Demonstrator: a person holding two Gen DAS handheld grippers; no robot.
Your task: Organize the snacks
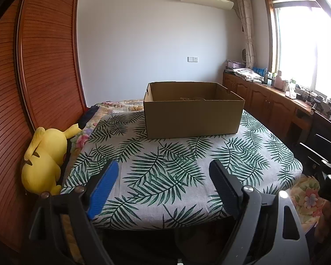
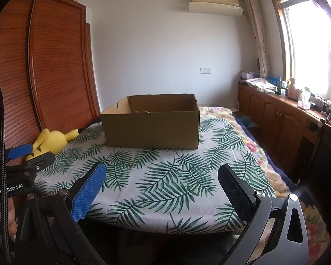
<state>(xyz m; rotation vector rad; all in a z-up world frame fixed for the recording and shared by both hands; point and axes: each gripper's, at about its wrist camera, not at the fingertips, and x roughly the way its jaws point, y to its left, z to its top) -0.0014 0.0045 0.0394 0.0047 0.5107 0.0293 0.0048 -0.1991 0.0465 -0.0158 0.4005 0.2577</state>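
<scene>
Box: open-top corrugated cardboard box sits at far end of palm-leaf cloth, contents barely visible.
Nearby: yellow Pikachu plush at left, against slatted wood wardrobe.
L gripper: jaws wide apart, holding nothing.
R gripper: same, wide, nothing held.

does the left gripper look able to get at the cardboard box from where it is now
Probably yes. The left gripper has its jaws open and holds nothing, and only bare leaf-print cloth lies between it and the cardboard box. The box sits at the far end, so it needs a forward reach.
</scene>
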